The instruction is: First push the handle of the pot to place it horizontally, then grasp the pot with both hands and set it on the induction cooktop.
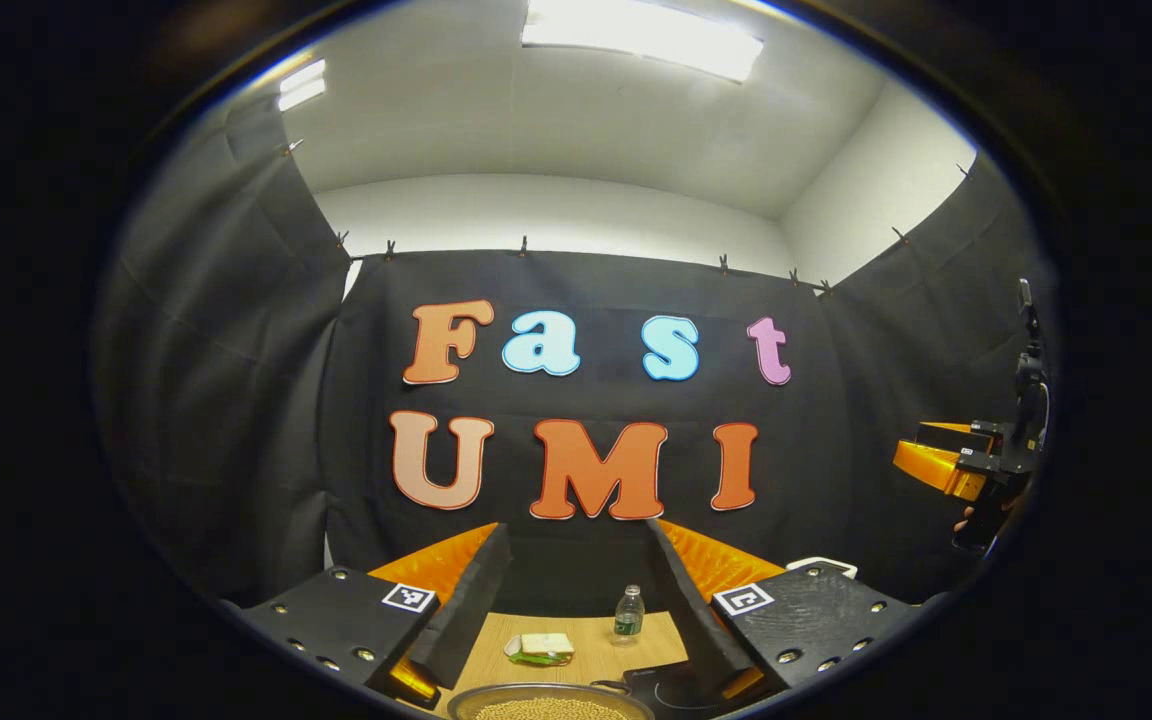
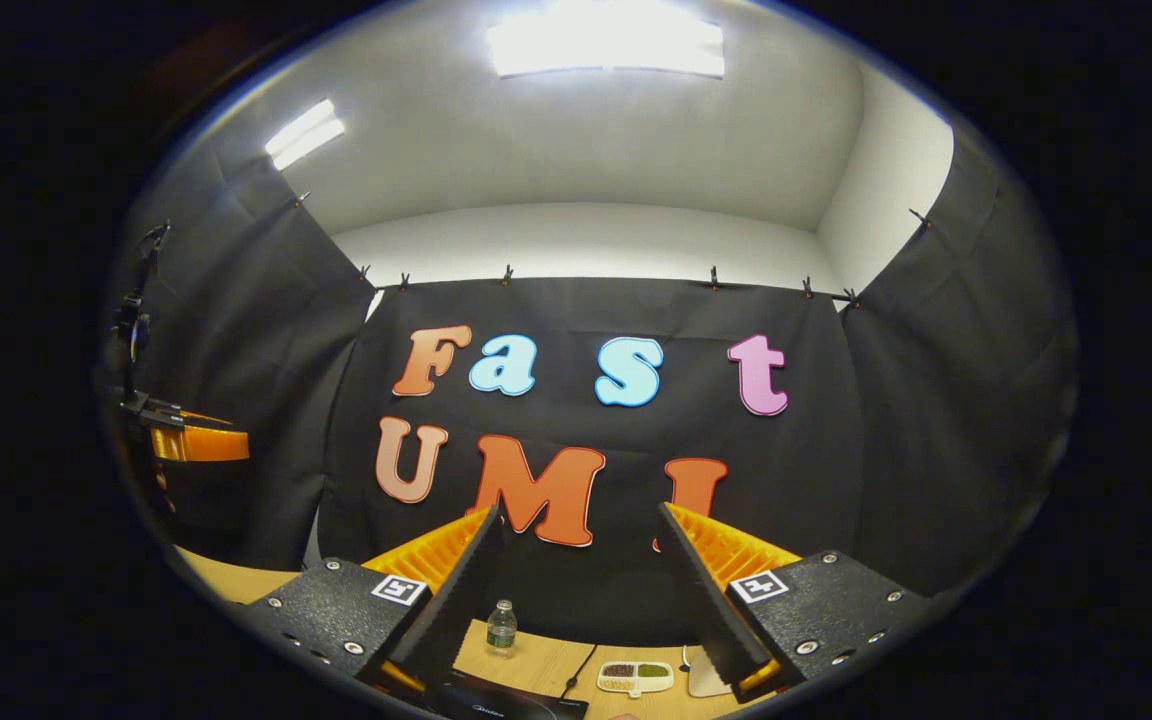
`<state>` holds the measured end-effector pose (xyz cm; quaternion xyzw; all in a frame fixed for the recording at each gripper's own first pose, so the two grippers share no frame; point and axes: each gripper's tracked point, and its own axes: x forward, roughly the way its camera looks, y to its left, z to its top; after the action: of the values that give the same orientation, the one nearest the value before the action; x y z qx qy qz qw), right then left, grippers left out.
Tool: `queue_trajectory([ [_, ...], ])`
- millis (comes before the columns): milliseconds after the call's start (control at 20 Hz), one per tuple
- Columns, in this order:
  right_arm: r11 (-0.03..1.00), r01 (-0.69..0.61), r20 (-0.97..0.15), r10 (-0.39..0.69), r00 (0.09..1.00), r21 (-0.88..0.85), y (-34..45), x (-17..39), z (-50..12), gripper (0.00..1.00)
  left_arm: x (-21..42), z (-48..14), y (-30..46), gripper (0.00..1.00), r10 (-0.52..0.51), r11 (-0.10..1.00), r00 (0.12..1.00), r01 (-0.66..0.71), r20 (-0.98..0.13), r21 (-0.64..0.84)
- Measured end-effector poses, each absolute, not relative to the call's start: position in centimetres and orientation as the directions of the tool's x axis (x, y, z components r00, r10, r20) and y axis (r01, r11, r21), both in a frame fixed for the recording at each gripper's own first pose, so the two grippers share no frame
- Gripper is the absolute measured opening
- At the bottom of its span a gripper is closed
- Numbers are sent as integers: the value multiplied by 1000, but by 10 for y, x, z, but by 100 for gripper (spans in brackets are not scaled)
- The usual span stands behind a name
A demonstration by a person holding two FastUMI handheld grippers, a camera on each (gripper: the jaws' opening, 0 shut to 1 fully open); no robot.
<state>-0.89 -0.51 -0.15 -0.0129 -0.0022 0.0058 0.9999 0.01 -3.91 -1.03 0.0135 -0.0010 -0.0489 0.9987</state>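
Both grippers are held up above the wooden surface (image 1: 576,640), each with its 2 fingers spread wide and nothing between them.

In the left gripper view, the left gripper (image 1: 576,560) points toward the black cloth wall. Low in the gap between its fingers sits the pot (image 1: 548,703), a round metal vessel with pale grainy contents, cut off by the bottom edge of the view. A dark handle (image 1: 611,686) sticks out at its right rim, and just right of it lies the dark induction cooktop (image 1: 664,688), partly hidden behind the right finger. Farther back on the surface are a small dish (image 1: 540,648) holding something pale and green and an upright plastic bottle (image 1: 628,612). The right gripper (image 1: 936,462) shows at the far right edge, well apart.

In the right gripper view, the right gripper (image 2: 581,560) likewise faces the wall. Below its fingers a dark corner of the cooktop (image 2: 506,700) appears, with the bottle (image 2: 501,627) behind it, a 2-compartment tray (image 2: 635,676) of red and green grains to the right, and a thin cable (image 2: 581,668) between them. The left gripper (image 2: 198,442) shows at the far left edge.
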Motion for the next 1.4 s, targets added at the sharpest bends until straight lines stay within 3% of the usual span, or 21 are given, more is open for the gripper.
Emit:
queue_trajectory([
  [300,1000,-13,-18,13,1000,-24,-7,-9,-19,95,-6,-37,-32,87,-90,996,994,91,-61,17],
  [400,1000,-14,-21,14,1000,-25,-7,-10,-24,95,-12,-58,-28,76,-96,995,988,98,-118,7],
  [550,999,-34,-32,33,999,-18,-2,-14,-39,95,-19,-102,-14,39,-59,997,972,67,-228,28],
  [650,999,-41,-40,39,998,-28,0,-15,-48,95,-27,-133,1,20,-11,999,948,27,-319,44],
  [750,998,-41,-41,39,998,-38,1,-16,-55,95,-35,-165,10,10,17,1000,908,-7,-418,26],
  [900,998,-55,-55,52,997,-43,8,-17,-71,95,-53,-217,28,5,46,997,832,-71,-553,-25],
  [1100,996,-69,-76,65,995,-60,14,-18,-89,95,-93,-279,44,4,58,980,667,-180,-743,-86],
  [1400,990,-108,-98,100,990,-85,32,-17,-114,95,-151,-319,65,4,90,931,486,-352,-869,-101],
])
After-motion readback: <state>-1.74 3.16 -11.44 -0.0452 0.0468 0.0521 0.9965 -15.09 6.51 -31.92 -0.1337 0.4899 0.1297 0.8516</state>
